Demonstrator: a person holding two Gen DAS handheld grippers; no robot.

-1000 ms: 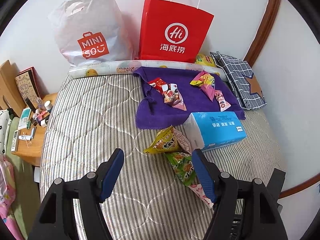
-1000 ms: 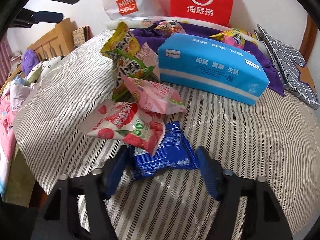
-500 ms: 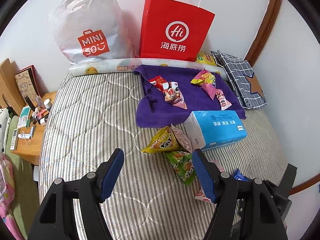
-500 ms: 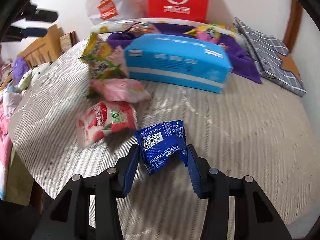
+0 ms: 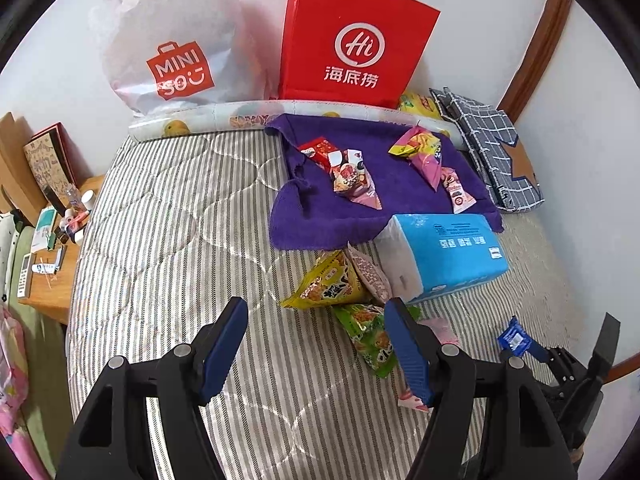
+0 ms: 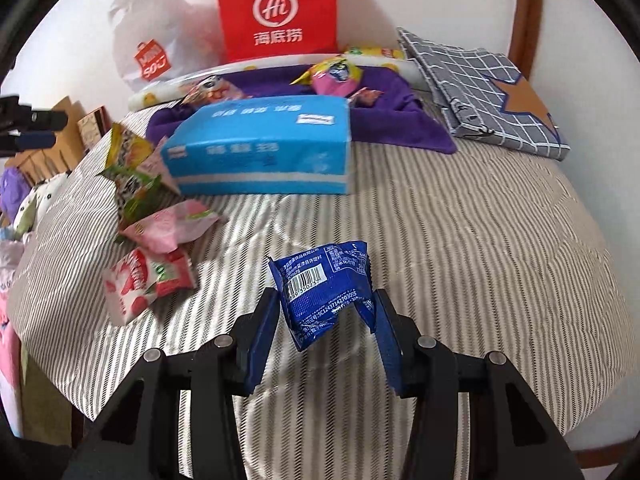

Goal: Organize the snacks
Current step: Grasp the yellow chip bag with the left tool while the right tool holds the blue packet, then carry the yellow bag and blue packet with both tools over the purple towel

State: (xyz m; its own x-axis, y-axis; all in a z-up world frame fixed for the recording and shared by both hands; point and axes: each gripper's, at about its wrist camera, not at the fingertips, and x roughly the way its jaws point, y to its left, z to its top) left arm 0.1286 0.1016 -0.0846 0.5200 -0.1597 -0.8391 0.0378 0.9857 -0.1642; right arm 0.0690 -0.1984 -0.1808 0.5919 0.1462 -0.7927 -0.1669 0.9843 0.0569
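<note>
My right gripper [image 6: 322,312] is shut on a small blue snack packet [image 6: 326,292] and holds it above the striped bed; the packet also shows in the left wrist view [image 5: 514,338]. My left gripper [image 5: 316,320] is open and empty above the bed, near a green packet [image 5: 366,334] and a yellow packet [image 5: 326,284]. A purple cloth [image 5: 380,184] at the back holds several snacks. Pink packets [image 6: 168,228] and a red-and-white packet [image 6: 140,284] lie left of the right gripper.
A blue tissue pack [image 5: 444,256] lies between the cloth and the loose snacks. A red paper bag [image 5: 352,44] and a white Miniso bag [image 5: 172,48] stand against the wall. A grey checked pouch [image 5: 492,152] lies at the right. A cluttered wooden nightstand [image 5: 48,256] stands left.
My right gripper closed on the blue packet, lifted it off the bed and moved right, away from the pile. The left gripper stayed open and drew back slightly.
</note>
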